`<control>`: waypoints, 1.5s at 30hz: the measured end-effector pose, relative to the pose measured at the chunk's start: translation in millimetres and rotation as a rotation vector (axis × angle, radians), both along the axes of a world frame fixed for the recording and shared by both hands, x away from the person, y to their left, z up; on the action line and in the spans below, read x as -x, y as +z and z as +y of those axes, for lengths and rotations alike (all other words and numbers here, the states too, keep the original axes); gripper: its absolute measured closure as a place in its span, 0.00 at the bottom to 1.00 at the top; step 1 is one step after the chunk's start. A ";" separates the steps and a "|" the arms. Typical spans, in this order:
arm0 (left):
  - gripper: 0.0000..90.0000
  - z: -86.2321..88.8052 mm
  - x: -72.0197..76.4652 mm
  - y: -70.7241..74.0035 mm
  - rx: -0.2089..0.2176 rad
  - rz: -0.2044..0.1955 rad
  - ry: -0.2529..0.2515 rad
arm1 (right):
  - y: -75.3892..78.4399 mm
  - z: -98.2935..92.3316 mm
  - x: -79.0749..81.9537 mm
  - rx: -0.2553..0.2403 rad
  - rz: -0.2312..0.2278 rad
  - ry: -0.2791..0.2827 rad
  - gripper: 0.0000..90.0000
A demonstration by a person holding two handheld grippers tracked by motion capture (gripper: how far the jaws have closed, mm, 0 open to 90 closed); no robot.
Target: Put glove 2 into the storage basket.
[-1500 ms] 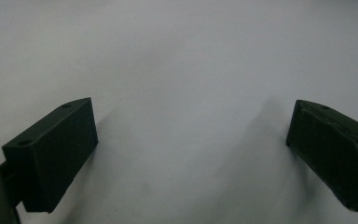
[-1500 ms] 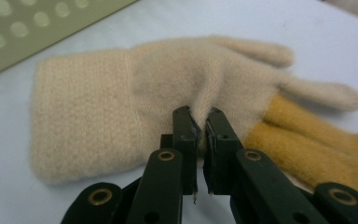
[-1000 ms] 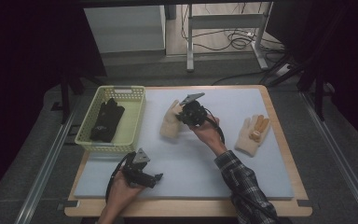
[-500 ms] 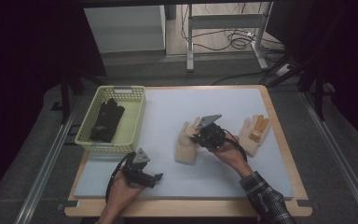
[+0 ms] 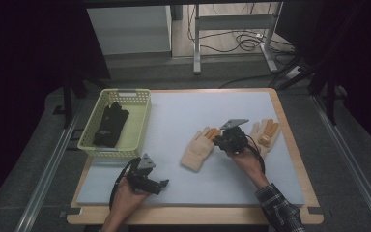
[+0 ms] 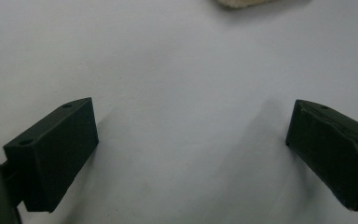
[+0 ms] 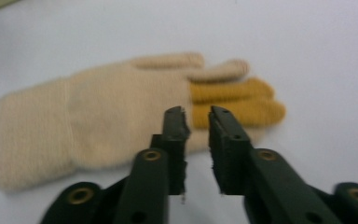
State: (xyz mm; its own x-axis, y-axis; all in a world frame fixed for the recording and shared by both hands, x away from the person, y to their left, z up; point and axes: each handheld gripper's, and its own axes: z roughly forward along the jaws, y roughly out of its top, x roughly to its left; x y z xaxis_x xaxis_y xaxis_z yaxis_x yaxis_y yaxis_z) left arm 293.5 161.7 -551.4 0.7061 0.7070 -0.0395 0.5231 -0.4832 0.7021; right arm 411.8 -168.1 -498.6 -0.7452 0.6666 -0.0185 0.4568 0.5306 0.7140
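As the high view shows, the cream glove has been dragged from near the yellow basket to just beside its mate. The left gripper, in its own view, hovers wide open over bare mat. In the right gripper view, the right gripper is narrowly parted, glove apparently just released: pairing looks done.

Dim, dark-edged room with the table mat evenly lit, while the blurred glove looks soft up close.
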 end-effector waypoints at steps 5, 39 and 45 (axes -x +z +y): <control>0.03 0.0 0.0 0.0 0.000 0.000 0.000 | -17.1 -2.4 0.9 0.025 0.016 -0.018 0.90; 0.03 0.0 0.0 0.0 -0.001 0.000 0.000 | -8.0 23.2 3.1 -0.118 0.040 0.053 0.85; 0.03 0.0 0.0 0.0 -0.001 0.000 0.000 | -7.0 62.9 22.8 -0.114 0.052 0.173 0.86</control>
